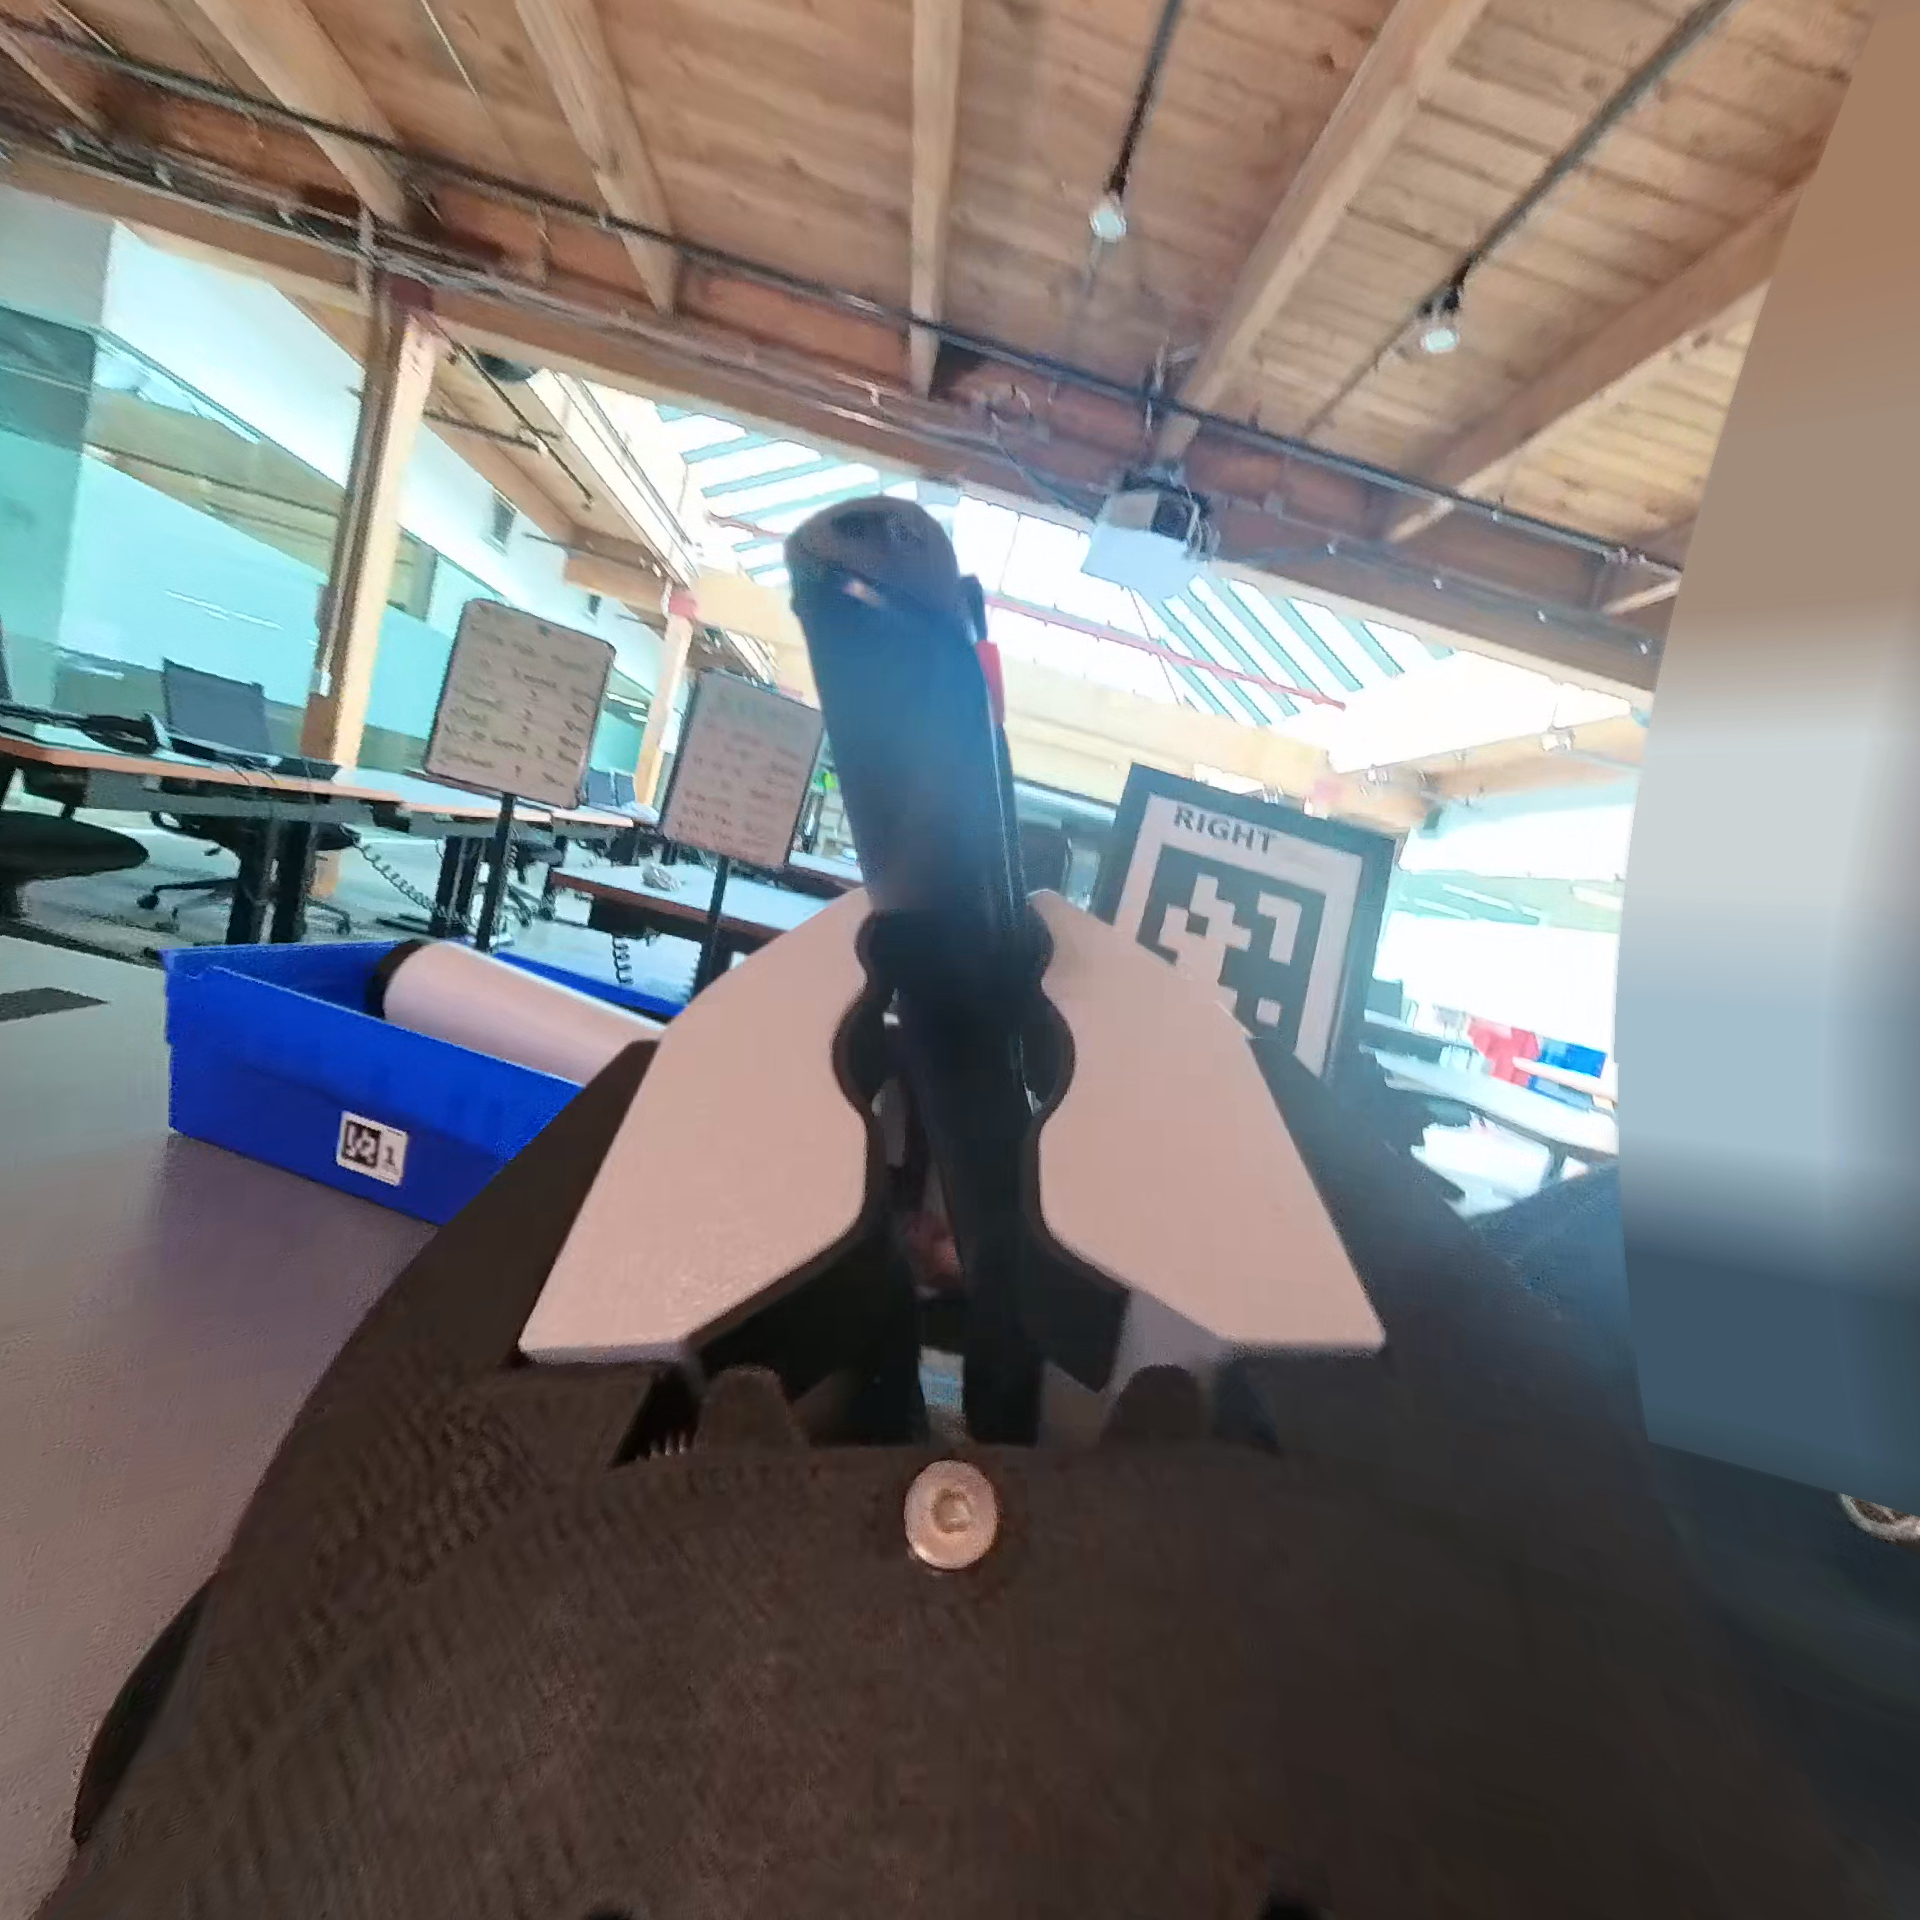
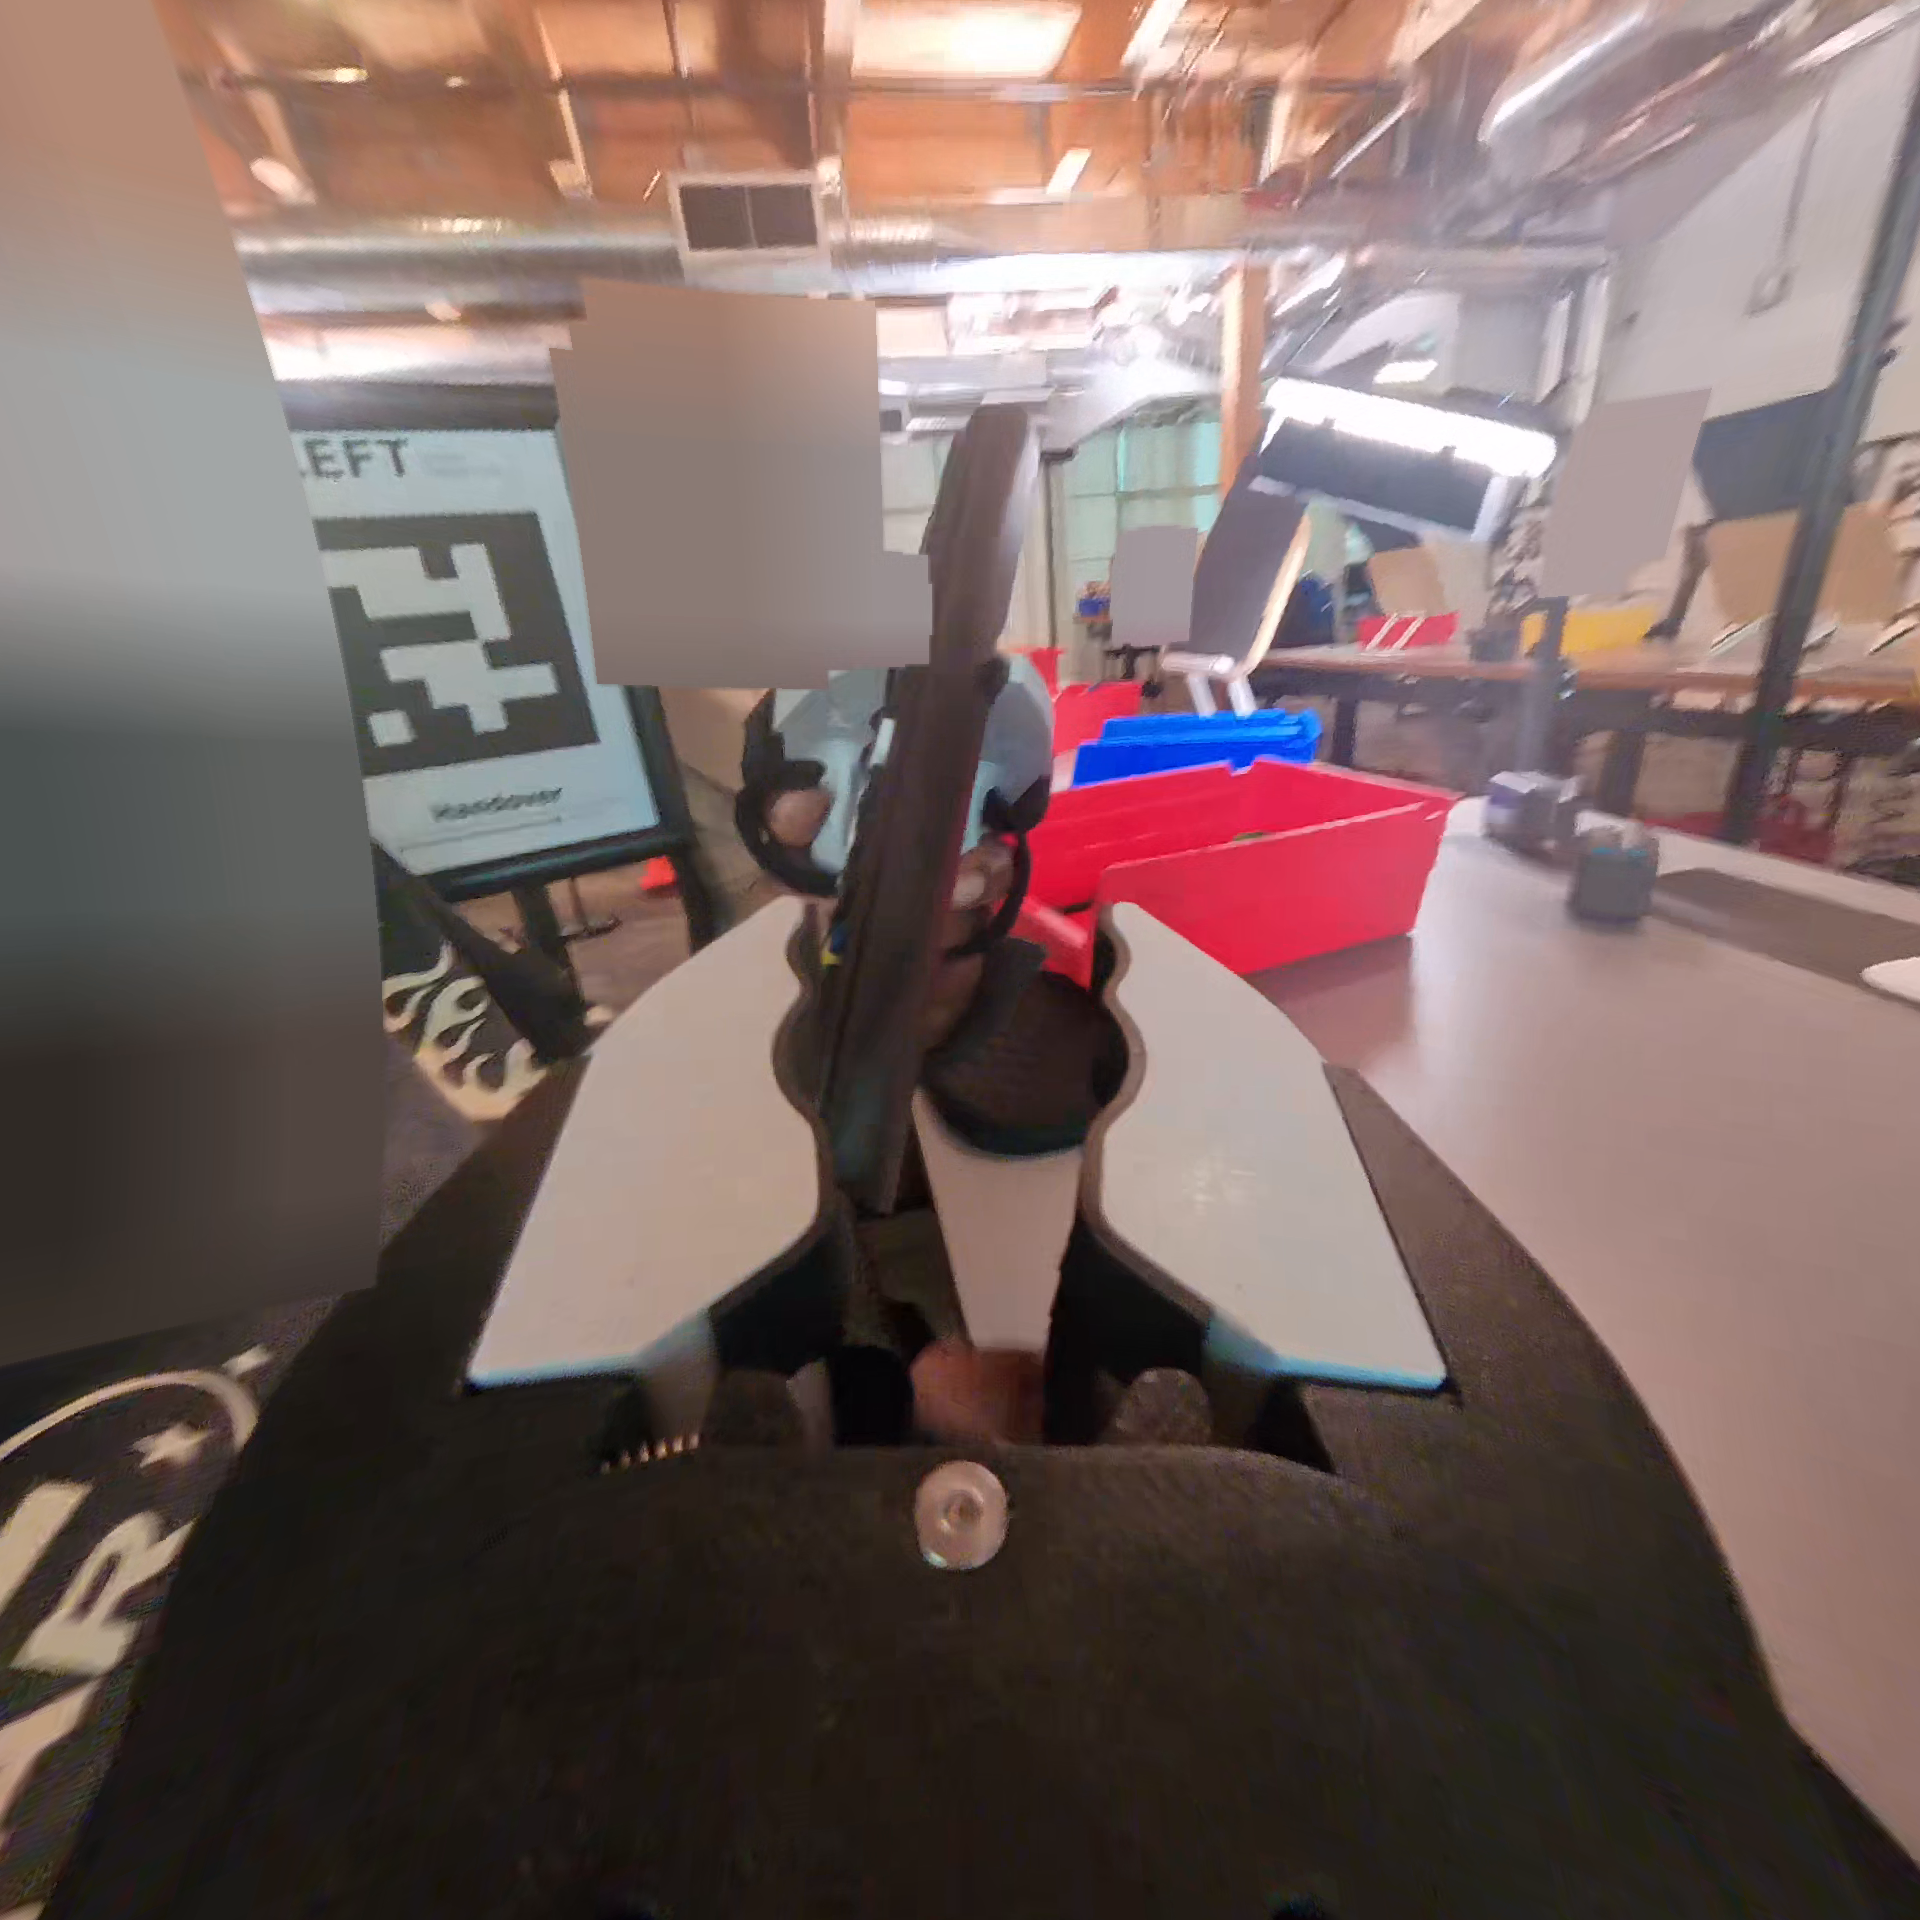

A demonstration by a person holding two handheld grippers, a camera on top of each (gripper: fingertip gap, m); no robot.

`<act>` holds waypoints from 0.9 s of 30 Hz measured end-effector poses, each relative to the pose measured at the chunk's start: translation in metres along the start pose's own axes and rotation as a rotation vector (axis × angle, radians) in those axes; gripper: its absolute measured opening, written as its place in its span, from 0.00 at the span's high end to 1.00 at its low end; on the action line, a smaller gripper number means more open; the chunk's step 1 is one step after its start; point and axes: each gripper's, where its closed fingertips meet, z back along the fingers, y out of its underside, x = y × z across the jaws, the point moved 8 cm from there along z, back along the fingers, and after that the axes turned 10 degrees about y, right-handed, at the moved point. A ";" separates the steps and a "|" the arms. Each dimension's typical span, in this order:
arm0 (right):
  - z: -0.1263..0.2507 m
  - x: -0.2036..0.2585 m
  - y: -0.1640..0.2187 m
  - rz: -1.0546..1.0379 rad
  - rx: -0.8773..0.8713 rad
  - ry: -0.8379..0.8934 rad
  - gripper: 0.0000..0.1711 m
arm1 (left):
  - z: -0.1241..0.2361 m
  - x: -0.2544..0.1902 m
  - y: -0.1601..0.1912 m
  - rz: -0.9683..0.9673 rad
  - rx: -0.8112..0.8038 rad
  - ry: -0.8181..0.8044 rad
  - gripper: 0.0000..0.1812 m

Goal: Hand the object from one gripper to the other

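Note:
A long black tool [image 1: 904,727] with a small red part on its edge stands upright in my left gripper [image 1: 951,935], whose grey fingers are shut on its lower half. In the right wrist view the same tool [image 2: 977,551] leans between the fingers of my right gripper [image 2: 956,925], against the left finger. The right jaws stand apart and do not clamp it. The left gripper [image 2: 914,758] shows just beyond, held by a hand and gripping the tool's middle. A white wedge with a black round top [image 2: 997,1195] also sits between the right jaws; I cannot tell what it is.
A blue bin [image 1: 291,1081] with a white roll [image 1: 488,1008] stands on the grey table at left. A red bin [image 2: 1268,883] and stacked blue bins [image 2: 1195,743] stand on the grey table [image 2: 1558,1143]. Marker boards on stands [image 1: 1247,914] [image 2: 468,644] flank the spot. The gap from one gripper's tips to the other's is roughly 5 cm.

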 end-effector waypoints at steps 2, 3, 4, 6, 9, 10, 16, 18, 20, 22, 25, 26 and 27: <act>-0.001 0.005 0.003 -0.064 0.121 -0.085 0.74 | -0.003 -0.001 0.003 -0.001 0.033 0.016 0.88; -0.002 0.007 0.006 -0.097 0.189 -0.115 0.73 | -0.004 -0.002 0.005 -0.001 0.041 0.023 0.88; -0.004 0.009 0.009 -0.111 0.240 -0.137 0.73 | -0.005 -0.003 0.006 0.002 0.050 0.030 0.88; -0.008 0.012 0.015 -0.092 0.278 -0.170 0.84 | -0.007 -0.003 0.008 0.000 0.068 0.029 0.88; -0.012 0.014 0.019 -0.036 0.301 -0.135 0.85 | -0.008 -0.004 0.009 -0.015 0.058 0.019 0.88; -0.013 0.014 0.019 -0.032 0.298 -0.132 0.85 | -0.008 -0.005 0.008 -0.014 0.047 0.023 0.87; -0.004 0.002 0.004 -0.129 0.141 -0.134 0.86 | -0.002 -0.007 -0.006 -0.085 -0.005 -0.059 0.72; 0.005 -0.008 -0.004 -0.160 0.063 -0.099 0.86 | 0.002 -0.008 -0.012 -0.134 0.009 -0.108 0.69; 0.017 -0.020 -0.014 -0.179 -0.007 -0.033 0.86 | 0.005 -0.008 -0.018 -0.176 0.030 -0.150 0.68; 0.033 -0.033 -0.026 -0.152 -0.058 0.063 0.86 | 0.008 -0.010 -0.024 -0.218 0.036 -0.179 0.68; 0.066 -0.054 -0.044 -0.083 -0.108 0.261 0.86 | 0.013 -0.012 -0.032 -0.267 0.026 -0.218 0.68; 0.079 -0.062 -0.049 -0.054 -0.123 0.343 0.86 | 0.015 -0.013 -0.035 -0.279 0.021 -0.225 0.68; 0.092 -0.069 -0.054 -0.022 -0.130 0.431 0.86 | 0.016 -0.013 -0.037 -0.289 0.018 -0.234 0.68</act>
